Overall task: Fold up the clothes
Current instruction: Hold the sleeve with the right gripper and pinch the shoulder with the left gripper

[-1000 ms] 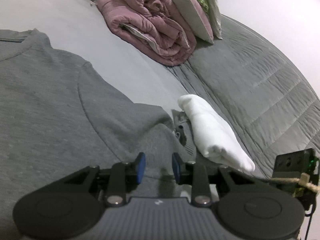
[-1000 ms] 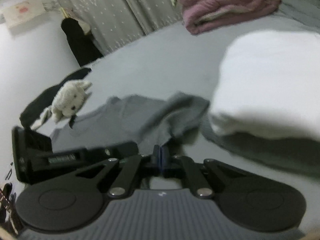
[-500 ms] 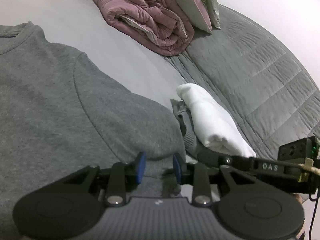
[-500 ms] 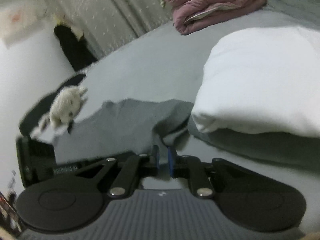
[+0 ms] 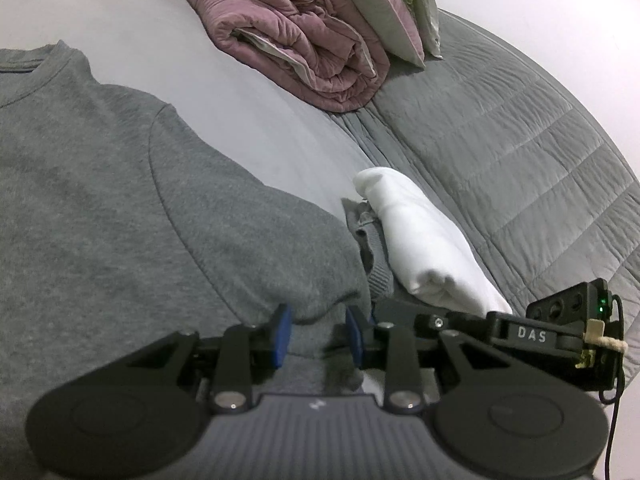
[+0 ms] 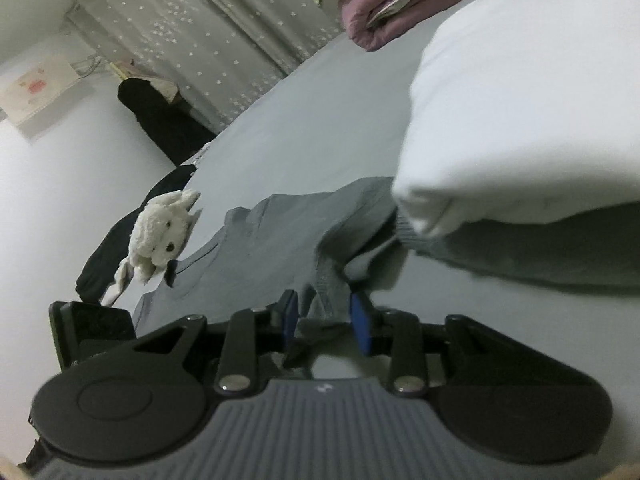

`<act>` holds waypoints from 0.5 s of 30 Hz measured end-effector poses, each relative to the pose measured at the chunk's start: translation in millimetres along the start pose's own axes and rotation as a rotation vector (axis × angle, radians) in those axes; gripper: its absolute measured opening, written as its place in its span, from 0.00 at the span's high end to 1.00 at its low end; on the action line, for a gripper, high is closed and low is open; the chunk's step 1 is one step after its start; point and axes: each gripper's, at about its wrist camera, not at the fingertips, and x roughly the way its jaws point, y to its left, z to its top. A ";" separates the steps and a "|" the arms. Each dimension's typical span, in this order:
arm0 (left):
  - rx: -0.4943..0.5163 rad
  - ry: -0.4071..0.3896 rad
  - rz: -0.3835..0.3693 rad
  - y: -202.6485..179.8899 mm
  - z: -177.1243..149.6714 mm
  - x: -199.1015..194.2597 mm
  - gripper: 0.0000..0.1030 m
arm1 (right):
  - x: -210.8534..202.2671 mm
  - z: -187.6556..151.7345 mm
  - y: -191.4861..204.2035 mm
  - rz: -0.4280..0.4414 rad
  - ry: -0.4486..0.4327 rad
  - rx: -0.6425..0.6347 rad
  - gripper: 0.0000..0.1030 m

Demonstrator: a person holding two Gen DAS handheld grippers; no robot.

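Loosely, sweater hem seemingly between right fingers

**Dim, flat light; fisheye warp**

Soft indoor light, no glare. Faint shadow under the grey sweatshirt fold ahead of the left gripper. White folded garment right of the right gripper is blurred, near overexposed. Edges bend, corners vignette.

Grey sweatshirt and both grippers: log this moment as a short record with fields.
garment: grey sweatshirt spread flat on the bed
sleeve: folded in over the body
left gripper: fingers apart, over the sleeve fold
right gripper: jaws have just been opening, grey fabric between them
beside it: folded white garment
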 end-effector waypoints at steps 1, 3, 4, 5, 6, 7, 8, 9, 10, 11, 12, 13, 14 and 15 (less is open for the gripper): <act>0.000 0.000 0.000 0.1 0.2 0.0 0.70 | -0.3 0.1 0.2 0.014 -0.005 0.004 0.67; 0.001 0.000 0.001 0.1 0.5 -0.1 0.70 | -1.1 1.1 -0.9 0.044 -0.019 0.021 0.67; 0.001 0.000 0.001 0.1 0.6 0.0 0.70 | -1.2 1.8 -1.7 0.055 -0.025 0.030 0.67; 0.001 0.001 0.001 0.0 0.8 0.3 0.70 | -1.3 2.2 -2.6 0.065 -0.030 0.037 0.67; 0.002 0.001 0.001 -0.1 1.0 0.2 0.70 | -1.3 2.7 -3.6 0.075 -0.034 0.044 0.67; 0.003 0.002 0.001 -0.1 1.1 0.1 0.70 | 0.0 2.7 -4.4 0.076 -0.036 0.050 0.67; 0.003 0.002 0.001 0.4 1.1 -0.3 0.70 | 2.2 2.4 -5.1 0.072 -0.037 0.054 0.67; 0.002 0.002 0.000 0.5 1.4 -0.5 0.70 | 4.6 1.7 -6.4 0.062 -0.035 0.059 0.67; 0.001 0.001 0.000 0.7 1.6 -0.6 0.70 | 6.8 0.9 -8.1 0.049 -0.032 0.064 0.67; 0.000 0.001 -0.001 0.8 1.8 -0.8 0.70 | 9.0 0.6 -9.6 0.036 -0.027 0.064 0.67; -0.002 -0.001 0.000 1.0 1.4 -1.3 0.70 | 10.2 0.4 -11.1 0.027 -0.024 0.064 0.67; -0.003 -0.004 0.000 1.1 1.6 -1.7 0.70 | 9.8 0.6 -12.6 0.027 -0.024 0.066 0.67; -0.004 -0.005 0.000 1.2 1.7 -1.6 0.70 | 8.6 1.4 -14.4 0.034 -0.030 0.073 0.67; -0.003 -0.004 0.000 0.9 1.7 -1.3 0.70 | 7.2 2.3 -16.4 0.044 -0.038 0.082 0.67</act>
